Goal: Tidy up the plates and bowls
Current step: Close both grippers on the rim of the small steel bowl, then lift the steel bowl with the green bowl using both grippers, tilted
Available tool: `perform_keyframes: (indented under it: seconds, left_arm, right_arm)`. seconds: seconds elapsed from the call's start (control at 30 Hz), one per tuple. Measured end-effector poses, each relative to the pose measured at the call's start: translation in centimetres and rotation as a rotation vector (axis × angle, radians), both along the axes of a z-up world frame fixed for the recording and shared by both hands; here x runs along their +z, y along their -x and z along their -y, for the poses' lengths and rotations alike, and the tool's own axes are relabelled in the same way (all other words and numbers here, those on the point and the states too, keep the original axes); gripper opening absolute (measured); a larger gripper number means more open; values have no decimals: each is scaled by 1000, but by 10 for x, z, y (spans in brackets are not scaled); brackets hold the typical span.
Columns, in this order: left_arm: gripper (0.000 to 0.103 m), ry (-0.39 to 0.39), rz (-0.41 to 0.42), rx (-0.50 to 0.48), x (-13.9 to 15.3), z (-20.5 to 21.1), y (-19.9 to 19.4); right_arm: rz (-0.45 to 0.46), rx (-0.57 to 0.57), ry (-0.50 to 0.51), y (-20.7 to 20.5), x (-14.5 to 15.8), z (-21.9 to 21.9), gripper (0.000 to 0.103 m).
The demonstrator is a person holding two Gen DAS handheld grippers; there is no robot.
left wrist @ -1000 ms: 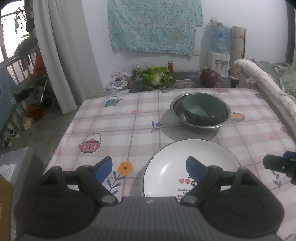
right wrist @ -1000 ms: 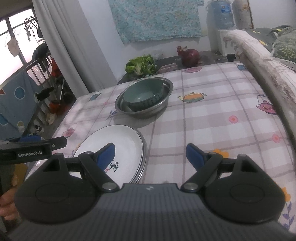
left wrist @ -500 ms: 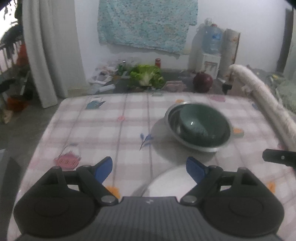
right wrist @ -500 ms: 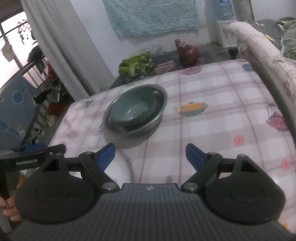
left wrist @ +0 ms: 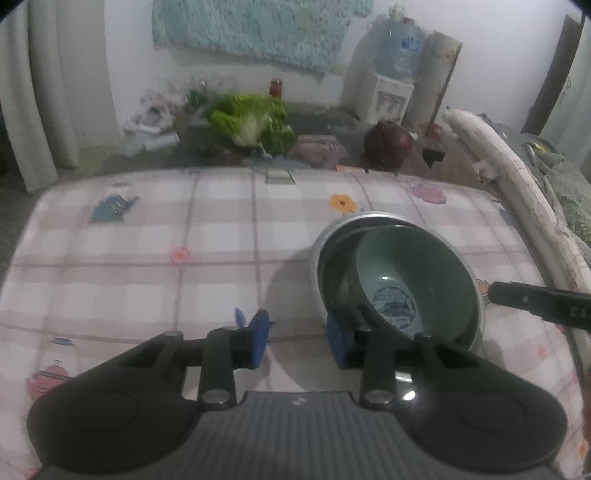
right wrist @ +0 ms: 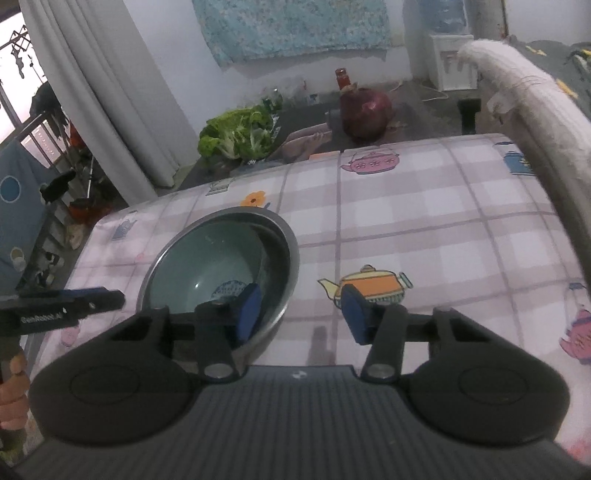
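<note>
Both wrist cameras look forward and downward, close over the worktop [left wrist: 147, 258]. The shared metal bowl [left wrist: 325, 243] appears lower right in the left view, lower left [right wrist: 288, 266] in the right view.

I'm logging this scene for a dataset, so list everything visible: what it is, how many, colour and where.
metal bowl: 1, silver, on the tablecloth, between both grippers
ceramic bowl: 1, green, fish print inside, nested in the metal bowl
tablecloth: 1, pink plaid with teapots and flowers, covering the table
cabbage: 1, green, on the floor beyond the table
red jar: 1, by the wall
dark red round object: 1, on the floor; blurred
water dispenser: 1, white with a blue bottle, by the wall
wall cloth: 1, turquoise
curtain: 1, white
left gripper: black, blue pads, jaws open
right gripper: black, blue pads, jaws open
</note>
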State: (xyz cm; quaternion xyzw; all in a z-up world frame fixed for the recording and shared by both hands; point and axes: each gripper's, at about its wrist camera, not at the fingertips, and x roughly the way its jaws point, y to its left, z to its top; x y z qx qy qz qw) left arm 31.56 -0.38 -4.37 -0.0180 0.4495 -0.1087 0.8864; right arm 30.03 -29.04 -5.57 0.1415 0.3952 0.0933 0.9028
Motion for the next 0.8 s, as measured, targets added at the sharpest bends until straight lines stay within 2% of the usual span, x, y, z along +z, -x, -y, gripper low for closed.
perform_keyframes:
  seconds: [0.27,0.4,0.57,0.8]
  left_arm:
    - [29,74,-46,1,-13,0,-21]
    - [26,84,-62,2,-19,2,-27]
    - [20,112,-80,11,-24,3,-33]
    - [16,170,-113,36,-34,0,-40]
  right_arm:
    - [-55,12,-54,-27,-19,-2,31]
    - [-105,-2,-121,-37,-30,5,28]
    - [-136,-5,-155,-45,-39,5,26]
    - [-140,6,-156,-54,-44,-2,18]
